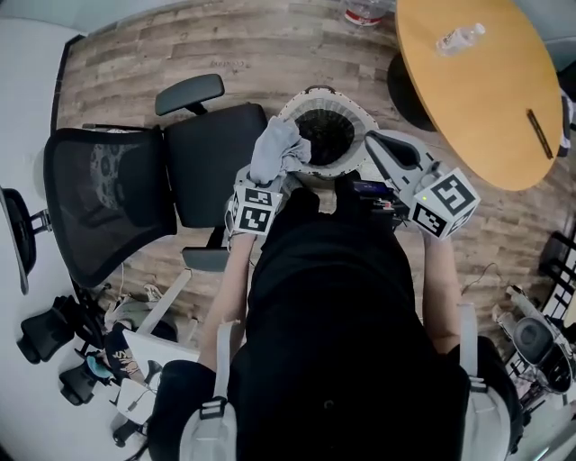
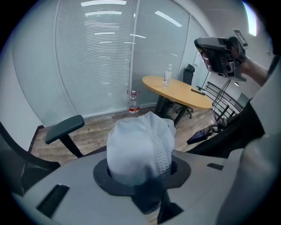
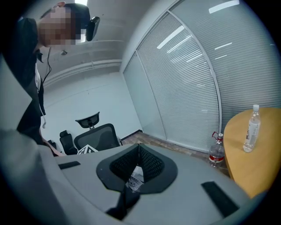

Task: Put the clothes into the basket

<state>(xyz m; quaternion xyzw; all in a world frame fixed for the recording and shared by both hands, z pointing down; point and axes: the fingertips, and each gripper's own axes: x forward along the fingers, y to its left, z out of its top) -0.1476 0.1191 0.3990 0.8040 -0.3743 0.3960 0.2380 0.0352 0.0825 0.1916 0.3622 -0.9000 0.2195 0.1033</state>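
A pale grey garment point(image 1: 274, 149) is bunched up in my left gripper point(image 1: 268, 173), whose jaws are shut on it. It hangs at the left rim of the round white basket point(image 1: 361, 114), which stands on the floor in front of me. In the left gripper view the same cloth point(image 2: 139, 145) fills the gap between the jaws and hides the fingertips. My right gripper point(image 1: 385, 146) is held beside the basket's right rim; its ribbed black pads point(image 3: 149, 160) meet at the tip, shut, with no cloth in them.
A black office chair point(image 1: 135, 189) stands just left of the basket. A round wooden table point(image 1: 486, 90) with a water bottle point(image 1: 461, 38) is at the upper right. Another bottle point(image 1: 364, 11) stands on the wood floor beyond the basket. Clutter lies at the lower left.
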